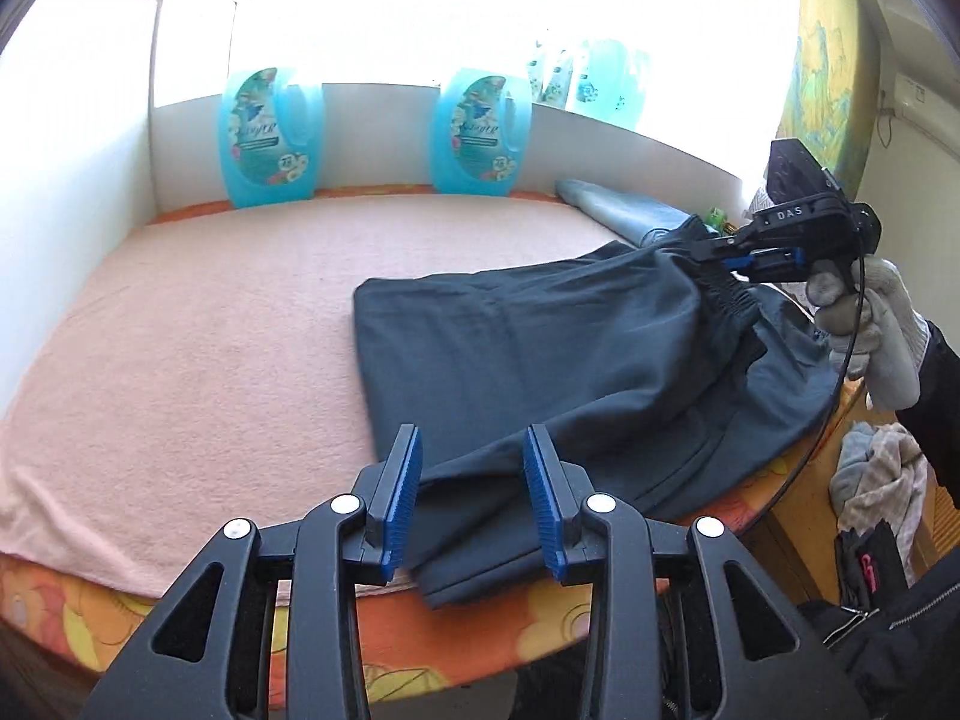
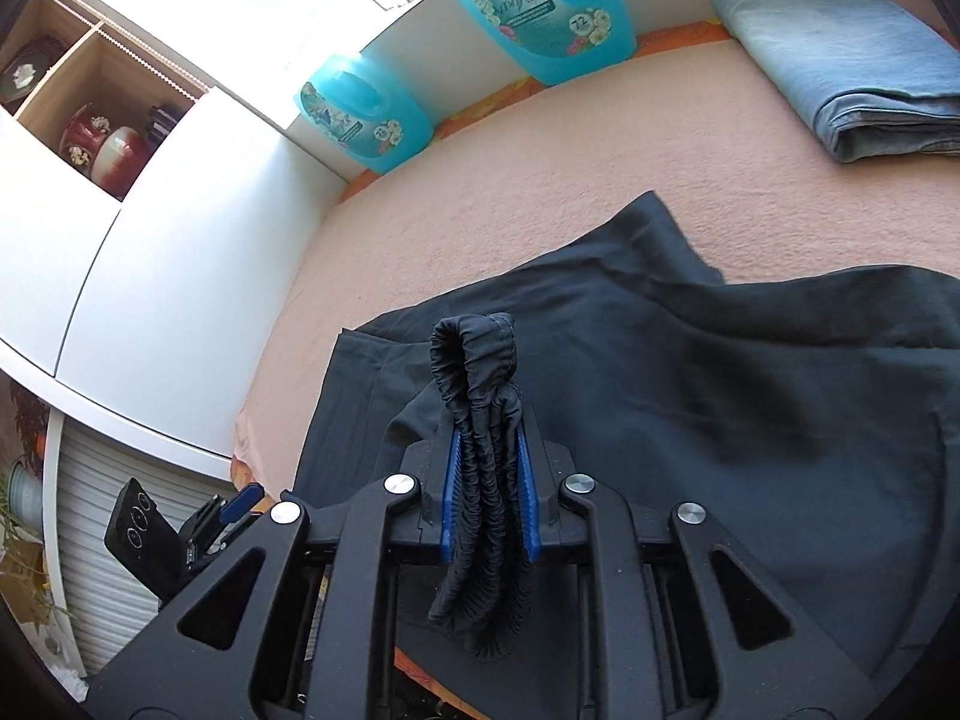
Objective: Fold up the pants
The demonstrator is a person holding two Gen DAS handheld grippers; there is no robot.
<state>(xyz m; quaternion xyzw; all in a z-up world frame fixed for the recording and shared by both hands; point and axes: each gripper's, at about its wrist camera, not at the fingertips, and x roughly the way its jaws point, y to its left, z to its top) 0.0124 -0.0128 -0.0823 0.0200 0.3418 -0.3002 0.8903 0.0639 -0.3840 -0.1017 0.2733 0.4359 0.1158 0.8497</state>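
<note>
Dark pants (image 1: 540, 354) lie partly folded on the pink blanket (image 1: 210, 348); they also show in the right wrist view (image 2: 720, 396). My left gripper (image 1: 474, 468) is open at the near edge, its blue pads either side of a fold of pant leg, not closed on it. My right gripper (image 2: 487, 450) is shut on the bunched elastic waistband (image 2: 480, 360) and holds it lifted above the blanket. In the left wrist view the right gripper (image 1: 729, 261) is at the far right, held by a gloved hand (image 1: 870, 330).
Two blue detergent bottles (image 1: 270, 138) (image 1: 480, 132) stand at the back against the white wall. Folded blue jeans (image 2: 840, 66) lie at the back right. A clothes pile (image 1: 876, 474) sits beyond the right edge. A white cabinet (image 2: 150, 276) is at the left.
</note>
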